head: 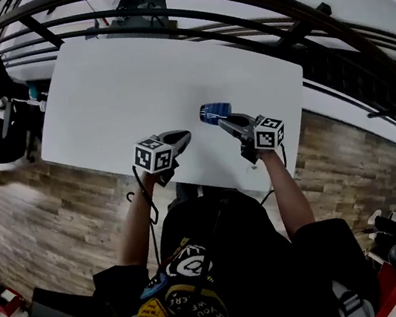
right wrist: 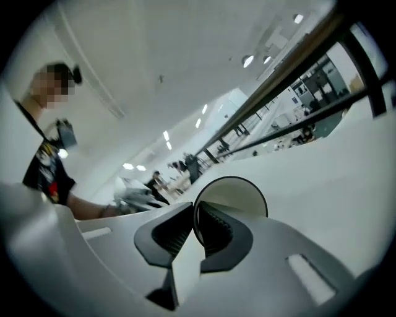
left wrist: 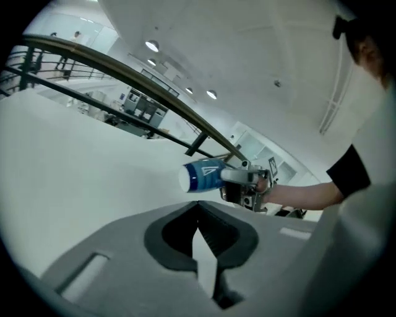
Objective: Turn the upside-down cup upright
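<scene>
A white table (head: 133, 82) fills the middle of the head view, with railings beyond its far edge. The person (head: 223, 263) stands at the table's near edge. Over that near edge, the left gripper (left wrist: 198, 232) has its jaws pressed together with nothing between them. The right gripper (right wrist: 194, 226) pinches the rim of the blue cup (left wrist: 201, 175), which lies on its side, raised off the table.
</scene>
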The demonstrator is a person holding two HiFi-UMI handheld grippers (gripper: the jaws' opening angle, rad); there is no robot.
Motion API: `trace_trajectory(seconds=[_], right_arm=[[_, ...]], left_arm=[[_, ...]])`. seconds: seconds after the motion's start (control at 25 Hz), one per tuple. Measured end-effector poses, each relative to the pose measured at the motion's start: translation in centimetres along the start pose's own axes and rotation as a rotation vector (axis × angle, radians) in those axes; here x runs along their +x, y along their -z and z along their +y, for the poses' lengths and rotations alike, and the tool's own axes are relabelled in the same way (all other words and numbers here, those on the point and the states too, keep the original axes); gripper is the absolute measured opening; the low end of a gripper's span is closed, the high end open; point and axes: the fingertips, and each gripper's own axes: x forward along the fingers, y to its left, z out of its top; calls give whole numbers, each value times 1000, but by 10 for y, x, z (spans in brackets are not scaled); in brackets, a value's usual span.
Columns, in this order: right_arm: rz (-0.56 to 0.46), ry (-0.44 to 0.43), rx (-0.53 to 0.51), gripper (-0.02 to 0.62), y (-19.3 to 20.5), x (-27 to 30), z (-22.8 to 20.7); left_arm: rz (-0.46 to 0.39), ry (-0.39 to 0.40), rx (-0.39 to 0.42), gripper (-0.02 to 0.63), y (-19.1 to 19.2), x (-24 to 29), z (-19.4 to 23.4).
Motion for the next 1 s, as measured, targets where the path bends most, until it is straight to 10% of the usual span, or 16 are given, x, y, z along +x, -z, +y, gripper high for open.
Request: trace_trajectory(seconds=[0.2,0.36,0.52,0.76,1.0], right_arm=[[665,371,-499,32,39,42,-68],[1004,368,-824,32,47,67,-82],[1127,346,-927,37,46,87,-89],[960,406,-871,98,29,95,-76],[381,497,-415,11,14,54,-44]], left_arm=[[-22,-74,-48,5,24,-13,-3],[-29,-106,-48,5,35,-27,-10],[-42,-121,-48,5,40,-43,-6],[-65,-116,-55,5,40,-60,4],[-93,-87,27,5,28,-56,-5]])
